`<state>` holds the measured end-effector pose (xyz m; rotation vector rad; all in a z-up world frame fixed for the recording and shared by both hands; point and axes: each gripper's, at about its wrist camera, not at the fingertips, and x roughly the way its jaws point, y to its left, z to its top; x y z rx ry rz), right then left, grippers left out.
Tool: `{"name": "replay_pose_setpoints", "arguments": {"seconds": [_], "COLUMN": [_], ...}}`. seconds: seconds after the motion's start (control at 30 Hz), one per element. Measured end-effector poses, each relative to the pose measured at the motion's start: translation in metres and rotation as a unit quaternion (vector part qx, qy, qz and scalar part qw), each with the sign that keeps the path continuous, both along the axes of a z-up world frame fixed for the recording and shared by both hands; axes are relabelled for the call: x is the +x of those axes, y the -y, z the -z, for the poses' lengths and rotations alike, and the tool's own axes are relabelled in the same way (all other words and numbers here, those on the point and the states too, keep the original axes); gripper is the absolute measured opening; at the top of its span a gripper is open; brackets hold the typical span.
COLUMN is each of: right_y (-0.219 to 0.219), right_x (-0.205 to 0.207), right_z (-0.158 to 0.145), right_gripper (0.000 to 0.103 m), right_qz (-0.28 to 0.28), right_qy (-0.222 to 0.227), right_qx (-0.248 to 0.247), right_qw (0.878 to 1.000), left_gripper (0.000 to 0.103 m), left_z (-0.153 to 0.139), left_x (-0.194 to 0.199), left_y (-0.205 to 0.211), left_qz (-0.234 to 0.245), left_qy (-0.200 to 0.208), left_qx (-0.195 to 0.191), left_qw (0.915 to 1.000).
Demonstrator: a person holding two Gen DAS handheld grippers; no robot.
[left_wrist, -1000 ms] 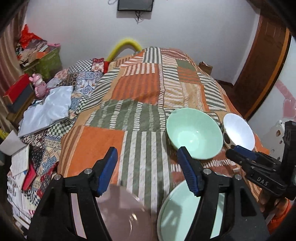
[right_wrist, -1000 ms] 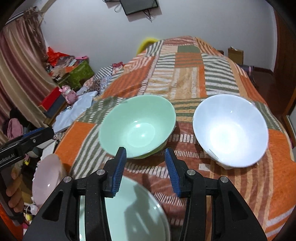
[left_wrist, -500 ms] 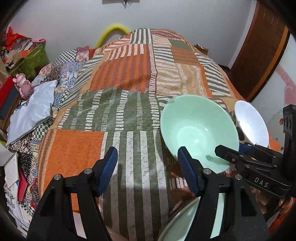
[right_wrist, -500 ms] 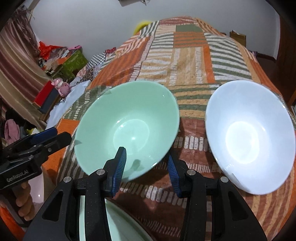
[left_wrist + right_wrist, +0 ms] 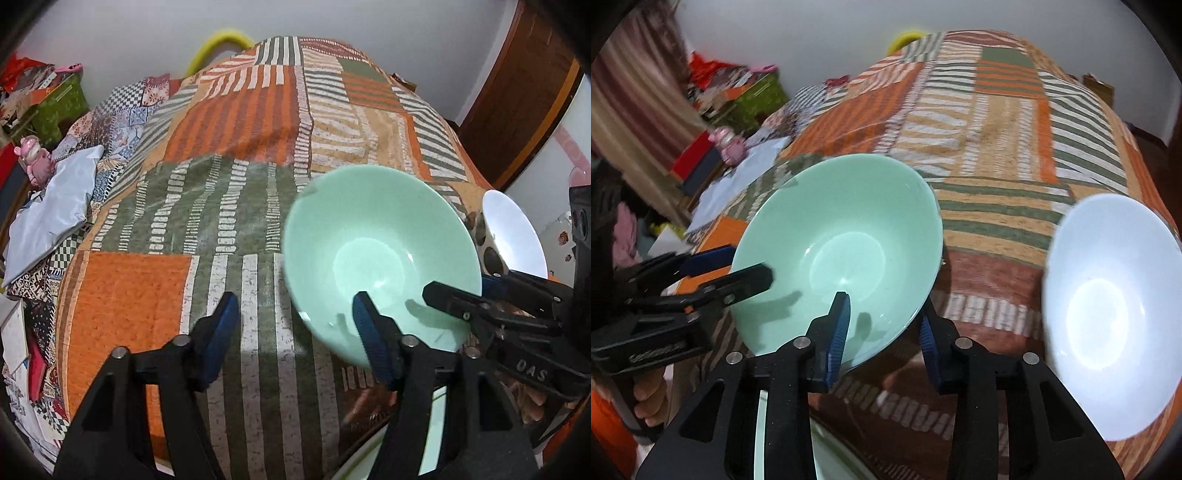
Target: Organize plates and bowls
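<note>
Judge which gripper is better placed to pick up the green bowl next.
Right. The right gripper already straddles the green bowl rim, one finger inside, one outside. The left gripper is open mostly over the bedspread.

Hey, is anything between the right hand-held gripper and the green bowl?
No. The right hand-held gripper already straddles the green bowl's near rim, one finger inside and one outside. The white bowl sits apart, to the right.
</note>
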<state>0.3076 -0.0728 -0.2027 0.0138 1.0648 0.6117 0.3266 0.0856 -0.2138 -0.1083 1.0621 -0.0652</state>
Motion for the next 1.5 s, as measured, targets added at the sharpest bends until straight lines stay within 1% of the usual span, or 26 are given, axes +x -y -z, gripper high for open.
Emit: {"name": "replay_pose_setpoints", "arguments": {"seconds": [0.07, 0.1, 0.17, 0.27, 0.43, 0.57, 0.67, 0.73, 0.9, 1.03, 1.2, 1.5], "right_y": [-0.006, -0.008, -0.008, -0.002, 0.0, -0.009, -0.008, -0.006, -0.005, -0.002, -0.001, -0.006], "right_x": [-0.001, -0.002, 0.001, 0.005, 0.014, 0.015, 0.016, 0.016, 0.009, 0.0, -0.017, -0.047], "right_z": [-0.002, -0.002, -0.002, -0.005, -0.006, -0.005, -0.004, -0.005, -0.01, -0.02, -0.039, -0.068], "right_gripper": [0.033, 0.033, 0.034, 0.034, 0.034, 0.033, 0.031, 0.028, 0.028, 0.028, 0.028, 0.028], "right_qz": [-0.016, -0.018, -0.012, 0.012, 0.033, 0.015, 0.023, 0.029, 0.035, 0.04, 0.038, 0.03], "right_qy": [0.001, 0.0, -0.009, -0.009, -0.002, -0.003, -0.006, -0.009, -0.001, 0.009, 0.039, 0.068], "right_qx": [-0.001, -0.001, 0.001, 0.011, 0.006, 0.006, 0.011, 0.016, 0.006, 0.009, 0.01, 0.023], "right_qw": [1.0, 1.0, 1.0, 1.0, 0.999, 1.0, 1.0, 0.999, 0.999, 0.999, 0.998, 0.997], "left_gripper": [0.045, 0.042, 0.03, 0.022, 0.021, 0.021, 0.021, 0.021, 0.021, 0.021, 0.021, 0.021], "left_z": [0.003, 0.005, 0.01, 0.015, 0.013, 0.012, 0.01, 0.01, 0.005, -0.002, -0.019, -0.06], "left_x": [0.001, 0.002, 0.003, 0.004, 0.002, 0.001, 0.0, -0.001, -0.007, -0.015, -0.032, -0.07], "left_y": [-0.001, -0.002, -0.004, -0.007, -0.006, -0.005, -0.004, -0.004, -0.001, 0.001, 0.003, -0.001], "left_qz": [-0.002, -0.004, -0.009, -0.013, -0.01, -0.009, -0.008, -0.009, -0.004, 0.0, 0.003, -0.006], "left_qy": [-0.007, -0.012, -0.021, -0.031, -0.021, -0.019, -0.016, -0.015, -0.009, -0.002, 0.017, 0.057], "left_qx": [-0.002, -0.003, -0.004, -0.016, -0.012, -0.01, -0.008, -0.008, -0.003, -0.004, -0.004, -0.004], "left_qw": [1.0, 0.9999, 0.9997, 0.9993, 0.9997, 0.9997, 0.9998, 0.9998, 1.0, 1.0, 0.9998, 0.9983]}}
